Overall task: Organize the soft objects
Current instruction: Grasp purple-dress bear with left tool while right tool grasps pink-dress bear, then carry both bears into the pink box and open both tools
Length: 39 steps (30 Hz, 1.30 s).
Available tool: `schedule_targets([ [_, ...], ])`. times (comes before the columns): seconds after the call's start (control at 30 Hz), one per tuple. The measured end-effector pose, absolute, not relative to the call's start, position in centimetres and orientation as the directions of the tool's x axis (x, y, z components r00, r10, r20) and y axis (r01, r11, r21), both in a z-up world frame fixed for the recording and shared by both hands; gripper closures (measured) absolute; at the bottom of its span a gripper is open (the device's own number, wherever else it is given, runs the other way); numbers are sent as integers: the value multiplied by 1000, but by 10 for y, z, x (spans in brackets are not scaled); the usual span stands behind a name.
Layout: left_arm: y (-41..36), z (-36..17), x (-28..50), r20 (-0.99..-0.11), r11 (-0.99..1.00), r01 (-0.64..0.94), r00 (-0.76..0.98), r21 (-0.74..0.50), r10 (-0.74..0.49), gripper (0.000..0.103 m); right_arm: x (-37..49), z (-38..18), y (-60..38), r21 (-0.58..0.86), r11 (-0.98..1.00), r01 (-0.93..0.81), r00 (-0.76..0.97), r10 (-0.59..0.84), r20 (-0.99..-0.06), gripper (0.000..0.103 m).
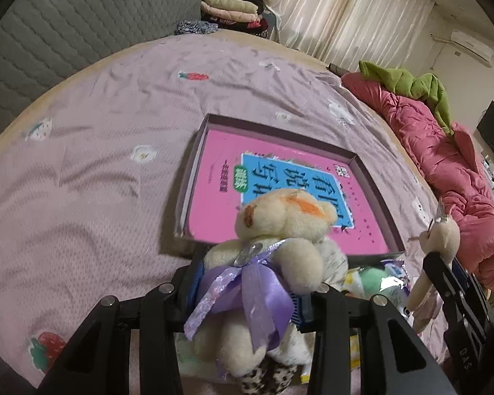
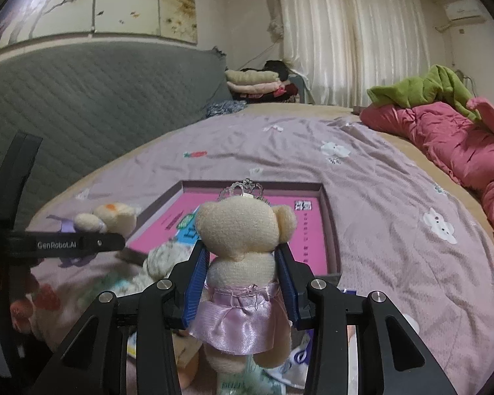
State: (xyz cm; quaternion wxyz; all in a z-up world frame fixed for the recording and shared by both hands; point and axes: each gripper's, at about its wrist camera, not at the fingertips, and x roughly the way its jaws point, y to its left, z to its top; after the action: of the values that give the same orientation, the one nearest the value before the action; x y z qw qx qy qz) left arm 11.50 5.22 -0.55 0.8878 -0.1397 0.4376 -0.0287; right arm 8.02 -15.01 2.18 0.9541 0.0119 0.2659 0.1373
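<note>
Left gripper [image 1: 247, 291], jaws closed on a cream teddy bear with a lilac ribbon bow [image 1: 273, 247], which is held by the torso above the bed. The bear's head, marked with orange patches, points toward a shallow open box [image 1: 194, 161] lying flat on the mauve bedsheet [image 1: 98, 151]. Inside the box lies a pink book [image 1: 214, 197] with a blue title panel.

Right gripper [image 2: 242, 281], jaws closed on a second cream bear in a lilac satin skirt [image 2: 243, 247], clamped at the waist between the blue finger pads [image 2: 194, 283] and seen from behind. A small silver tiara [image 2: 242, 189] stands on its head. This bear hangs over the near edge of the same box, and appears at the right margin of the left wrist view.

Below and between the two grippers sits a loose heap of soft toys and packets [image 2: 161, 263] on the sheet (individual items are too blurred to identify). A crumpled pink quilt [image 1: 444, 151] with a green garment [image 1: 418, 89] on top lies along the far right side of the bed. Folded blankets [image 2: 252, 80] are stacked beyond the grey quilted headboard [image 2: 92, 98], before cream curtains [image 2: 362, 39]
</note>
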Motion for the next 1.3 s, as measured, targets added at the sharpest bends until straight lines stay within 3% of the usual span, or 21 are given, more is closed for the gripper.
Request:
schedule_targets([
  [0.2,45,-3,128,-769,960,-89,620,-265,-155,61,102,33,-153,126,963,-237,842,268,-467,61],
  [0.67,44,-7,166,-782,966,-125,615,-225,-103,61,154,23,-173,183,961,-207,836,271,-476,61],
  [0.93,43,-16,189,-797,971,-135,600,-195,-77,61,181,10,-181,178,968,-179,820,247,-516,61],
  [1.3,46,-37,207,-831,973,-155,553,-171,-58,61,203,-29,-171,95,983,-160,748,184,-638,60],
])
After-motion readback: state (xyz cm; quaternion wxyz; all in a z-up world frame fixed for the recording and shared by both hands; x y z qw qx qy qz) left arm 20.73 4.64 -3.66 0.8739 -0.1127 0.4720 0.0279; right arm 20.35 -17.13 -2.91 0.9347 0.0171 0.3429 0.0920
